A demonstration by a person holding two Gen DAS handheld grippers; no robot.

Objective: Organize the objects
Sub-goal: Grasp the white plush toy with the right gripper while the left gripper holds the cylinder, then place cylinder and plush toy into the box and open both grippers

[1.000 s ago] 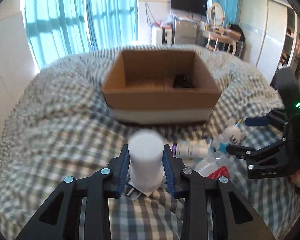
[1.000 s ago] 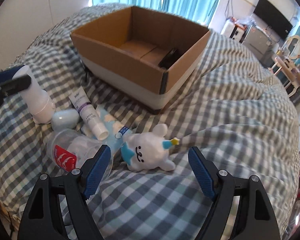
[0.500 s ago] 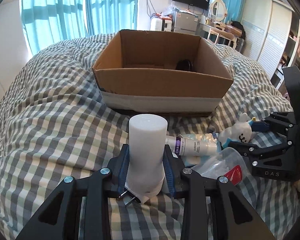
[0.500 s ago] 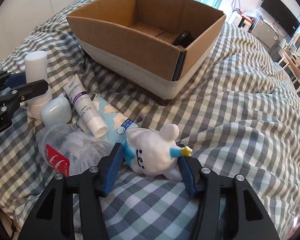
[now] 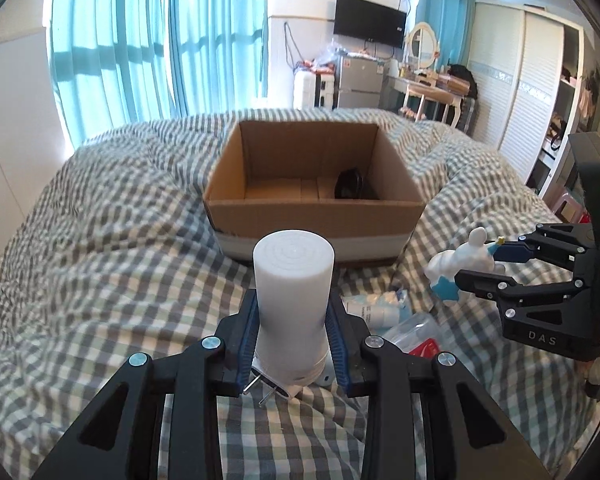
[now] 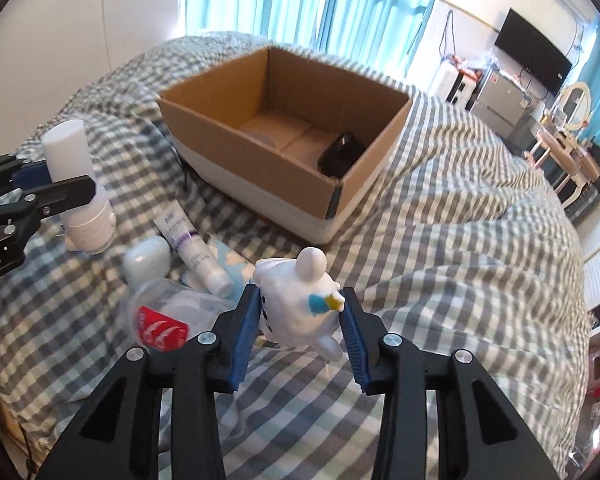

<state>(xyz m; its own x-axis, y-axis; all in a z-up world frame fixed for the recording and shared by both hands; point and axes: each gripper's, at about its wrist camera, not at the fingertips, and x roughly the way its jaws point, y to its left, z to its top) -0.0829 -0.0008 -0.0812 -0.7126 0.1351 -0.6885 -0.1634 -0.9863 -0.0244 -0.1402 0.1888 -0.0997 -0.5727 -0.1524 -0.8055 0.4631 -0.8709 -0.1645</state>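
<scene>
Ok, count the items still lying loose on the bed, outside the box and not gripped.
4, all left of the right hand-held gripper: pale blue case, white tube, clear plastic bottle with red label, and a blue cloud-print pack under the tube. More may be hidden beneath.

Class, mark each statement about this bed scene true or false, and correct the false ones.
1. The left gripper grips a white cylinder. True.
2. The cardboard box holds nothing. False: a dark object lies inside.
3. The right gripper is closed on a white toy. True.
4. The tube lies inside the box. False: it lies on the checked bedcover beside it.
5. The curtains are red. False: they are blue.
</scene>
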